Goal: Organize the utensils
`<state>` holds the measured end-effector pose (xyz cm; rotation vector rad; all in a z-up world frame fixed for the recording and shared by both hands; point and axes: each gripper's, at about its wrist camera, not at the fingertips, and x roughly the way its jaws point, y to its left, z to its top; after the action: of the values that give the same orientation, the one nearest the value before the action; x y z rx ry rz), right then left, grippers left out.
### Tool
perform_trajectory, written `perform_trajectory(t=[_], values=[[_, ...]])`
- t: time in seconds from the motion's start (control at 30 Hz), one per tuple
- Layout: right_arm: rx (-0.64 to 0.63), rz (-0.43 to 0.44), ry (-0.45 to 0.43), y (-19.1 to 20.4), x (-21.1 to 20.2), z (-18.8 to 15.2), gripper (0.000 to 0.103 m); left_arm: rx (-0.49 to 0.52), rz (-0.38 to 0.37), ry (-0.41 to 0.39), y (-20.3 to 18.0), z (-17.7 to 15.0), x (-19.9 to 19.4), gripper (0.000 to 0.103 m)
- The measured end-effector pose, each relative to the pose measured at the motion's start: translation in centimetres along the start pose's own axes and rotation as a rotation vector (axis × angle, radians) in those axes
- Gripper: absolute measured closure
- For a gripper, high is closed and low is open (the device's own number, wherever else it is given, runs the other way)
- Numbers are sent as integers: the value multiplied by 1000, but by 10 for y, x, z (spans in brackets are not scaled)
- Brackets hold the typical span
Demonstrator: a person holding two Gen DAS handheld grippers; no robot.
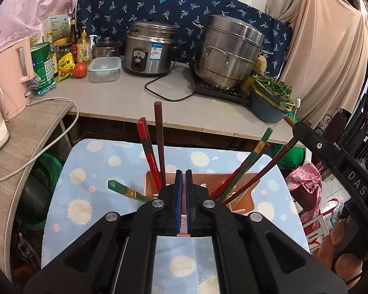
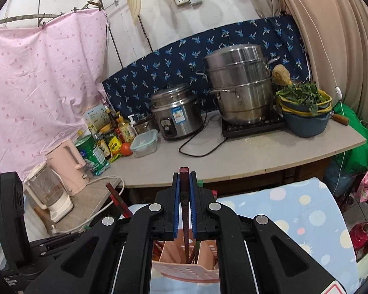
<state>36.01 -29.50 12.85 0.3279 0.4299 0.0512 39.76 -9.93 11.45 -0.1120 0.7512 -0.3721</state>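
While the right claw (image 2: 184, 193) pinches a dark chopstick (image 2: 184, 183) above the pink holder (image 2: 184, 269), a tilt could miss its slot; left claw (image 1: 184, 183) is closed, empty

Before you runs a grey counter (image 2: 257, 156) against a white wall (image 2: 220, 9), backed by navy palm-print cloth (image 1: 159, 2); a pink sheet (image 2: 36, 85) hangs left, beige curtain (image 1: 331, 56) right.

even soft indoor light, sharp focus, fisheye bending, dark corners
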Motion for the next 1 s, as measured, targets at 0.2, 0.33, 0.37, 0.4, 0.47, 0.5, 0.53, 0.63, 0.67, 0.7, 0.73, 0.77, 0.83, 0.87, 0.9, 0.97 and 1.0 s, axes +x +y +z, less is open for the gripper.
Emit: perform_trajectory(t=[0.2, 0.33, 0.37, 0.4, 0.47, 0.5, 0.53, 0.63, 0.67, 0.7, 0.73, 0.77, 0.83, 0.87, 0.9, 0.97, 1.0], values=[[2, -3, 3, -3, -12, -5, 76, -17, 23, -60, 0, -7, -17, 45], [4, -3, 4, -6, -28, -10, 73, 8, 48, -76, -6, -13, -33, 45], [5, -1, 7, -6, -33, -12, 73, 14, 53, -79, -7, -15, -37, 45], [5, 0, 10, -6, -38, -13, 71, 23, 62, -84, -9, -17, -41, 44], [1, 6, 20, -6, -49, -19, 69, 44, 88, -93, -14, -24, -50, 41], [-1, 8, 23, -5, -54, -22, 66, 50, 97, -97, -15, -27, -54, 38], [-5, 8, 27, -5, -59, -26, 65, 56, 107, -98, -17, -31, -58, 33], [-22, 6, 48, -1, -75, -39, 65, 79, 143, -109, -21, -45, -72, 28], [-24, 6, 55, -1, -79, -42, 65, 87, 157, -114, -23, -49, -76, 28], [-28, 5, 64, 0, -84, -46, 65, 95, 172, -116, -24, -53, -79, 26], [-32, 1, 71, 2, -89, -51, 65, 99, 182, -118, -26, -58, -84, 26], [-36, -2, 75, 3, -93, -55, 64, 102, 185, -120, -27, -61, -89, 24], [-49, -15, 84, 5, -103, -64, 60, 106, 199, -128, -30, -69, -98, 18], [-55, -23, 86, 7, -107, -69, 58, 110, 212, -136, -31, -74, -103, 17], [-64, -32, 90, 9, -112, -73, 54, 114, 223, -143, -32, -77, -107, 17], [-77, -48, 91, 12, -121, -80, 52, 122, 247, -154, -35, -86, -116, 14], [-85, -55, 93, 14, -125, -84, 50, 123, 254, -157, -36, -90, -120, 14]])
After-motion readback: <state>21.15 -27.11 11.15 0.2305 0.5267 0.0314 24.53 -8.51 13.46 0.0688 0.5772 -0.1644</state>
